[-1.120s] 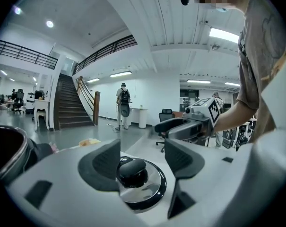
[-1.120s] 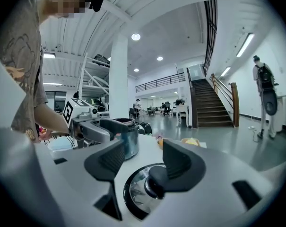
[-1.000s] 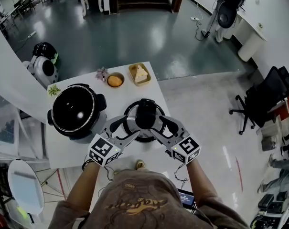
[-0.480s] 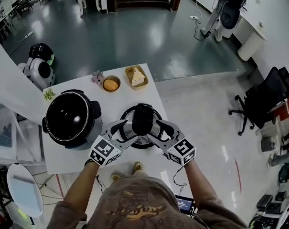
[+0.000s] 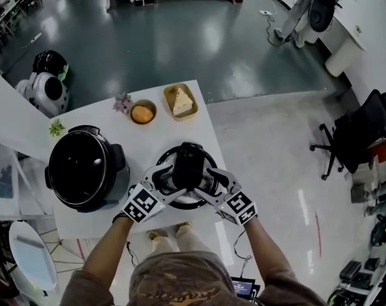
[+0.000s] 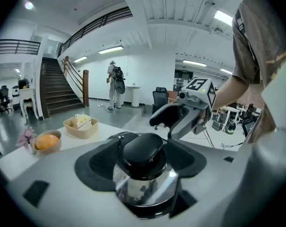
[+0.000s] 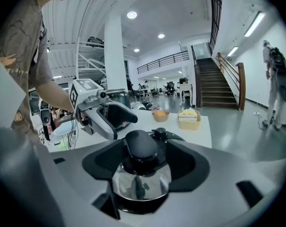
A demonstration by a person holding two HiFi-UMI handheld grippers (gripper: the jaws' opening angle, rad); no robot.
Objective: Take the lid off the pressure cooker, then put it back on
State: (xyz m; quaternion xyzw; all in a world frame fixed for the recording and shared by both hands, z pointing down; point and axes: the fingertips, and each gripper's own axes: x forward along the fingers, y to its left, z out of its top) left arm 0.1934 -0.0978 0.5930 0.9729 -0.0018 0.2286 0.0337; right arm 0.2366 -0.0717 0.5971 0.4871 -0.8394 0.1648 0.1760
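Note:
The pressure cooker's lid (image 5: 180, 201), chrome with a big black handle (image 5: 187, 164), lies on the white table (image 5: 135, 139), apart from the lidless black cooker (image 5: 84, 167) to its left. My left gripper (image 5: 172, 180) and right gripper (image 5: 208, 183) face each other across the handle. Both sets of jaws have just been opening and are open. In the left gripper view the handle (image 6: 143, 150) stands between my jaws with the right gripper (image 6: 178, 117) beyond it. The right gripper view shows the handle (image 7: 140, 148) likewise, with the left gripper (image 7: 107, 117) behind. I cannot see the pads pressing on it.
At the table's far edge stand a bowl with an orange (image 5: 142, 112), a box with a wedge of cake (image 5: 180, 101) and a small flower (image 5: 122, 102). A little plant (image 5: 55, 127) sits at the left corner. An office chair (image 5: 352, 139) is on the floor at the right.
Both grippers have come down and closed in around the lid's handle. The lid and cooker have kept their places on the table.

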